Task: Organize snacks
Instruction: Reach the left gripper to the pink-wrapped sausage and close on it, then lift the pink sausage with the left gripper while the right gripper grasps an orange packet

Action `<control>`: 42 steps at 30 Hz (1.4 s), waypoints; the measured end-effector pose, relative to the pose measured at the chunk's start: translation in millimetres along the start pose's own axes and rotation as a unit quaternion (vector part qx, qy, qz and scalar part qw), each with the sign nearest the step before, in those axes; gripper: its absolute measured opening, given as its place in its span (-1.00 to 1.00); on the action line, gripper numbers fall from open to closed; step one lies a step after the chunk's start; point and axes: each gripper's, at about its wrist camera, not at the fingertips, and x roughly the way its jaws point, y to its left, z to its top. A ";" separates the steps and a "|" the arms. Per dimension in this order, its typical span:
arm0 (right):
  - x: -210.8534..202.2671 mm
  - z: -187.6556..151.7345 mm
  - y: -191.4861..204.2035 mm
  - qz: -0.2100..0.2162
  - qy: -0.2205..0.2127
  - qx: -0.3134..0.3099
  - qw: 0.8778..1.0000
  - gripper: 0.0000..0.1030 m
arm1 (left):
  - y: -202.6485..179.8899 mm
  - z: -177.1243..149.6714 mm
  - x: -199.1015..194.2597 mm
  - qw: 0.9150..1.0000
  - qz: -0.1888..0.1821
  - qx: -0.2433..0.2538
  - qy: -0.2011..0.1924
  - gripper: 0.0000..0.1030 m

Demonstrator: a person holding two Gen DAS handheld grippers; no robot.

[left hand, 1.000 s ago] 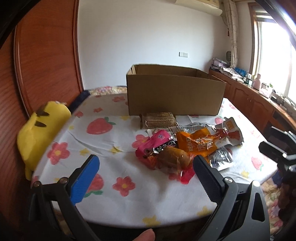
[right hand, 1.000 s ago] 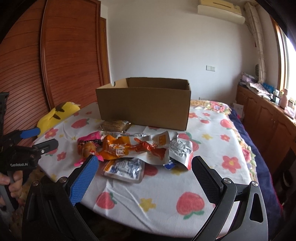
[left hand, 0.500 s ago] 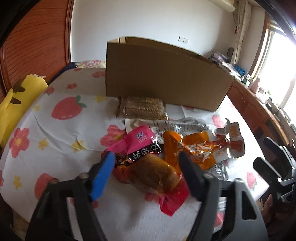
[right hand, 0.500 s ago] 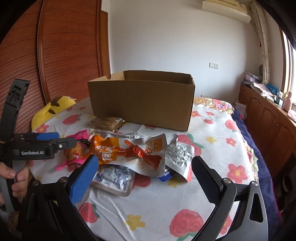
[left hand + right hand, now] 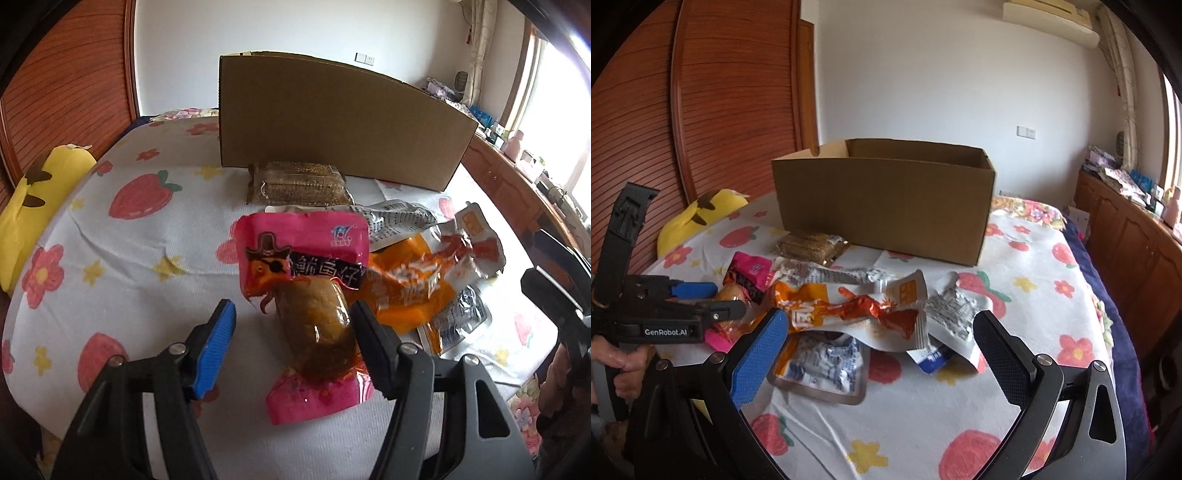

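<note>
A pile of snack packets lies on the flowered bedsheet in front of an open cardboard box [image 5: 332,122], also in the right wrist view [image 5: 882,199]. My left gripper [image 5: 291,325] is open, its fingers on either side of the pink packet [image 5: 306,258] with a brown sausage inside. An orange packet [image 5: 410,284] lies to its right and a brown cracker pack [image 5: 299,182] by the box. My right gripper [image 5: 879,343] is open and empty, above the near edge of the pile, over a silver-blue packet [image 5: 823,369] and the orange packet [image 5: 857,306]. The left gripper [image 5: 713,299] shows at its left.
A yellow plush toy [image 5: 33,203] lies at the bed's left edge, against a wooden wall [image 5: 720,110]. Wooden cabinets [image 5: 1137,236] with clutter run along the right under a window. The bedsheet [image 5: 1015,369] has bare room at front right.
My left gripper has moved forward and down over the pile and now straddles the pink packet. My right gripper has come a little closer to the pile.
</note>
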 end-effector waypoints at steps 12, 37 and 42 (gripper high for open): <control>35.3 6.6 -15.1 0.048 0.052 0.023 0.997 0.84 | -1.6 -1.7 6.2 1.000 -0.010 0.019 -0.004 -0.06; 54.1 8.2 -33.8 0.103 0.105 0.087 0.985 -0.79 | -3.5 -2.9 4.7 0.999 -0.019 0.031 -0.010 -0.24; 40.6 17.8 -29.7 0.106 0.090 0.085 0.987 -0.88 | -2.2 -8.5 -1.7 0.999 -0.027 0.028 -0.008 -0.31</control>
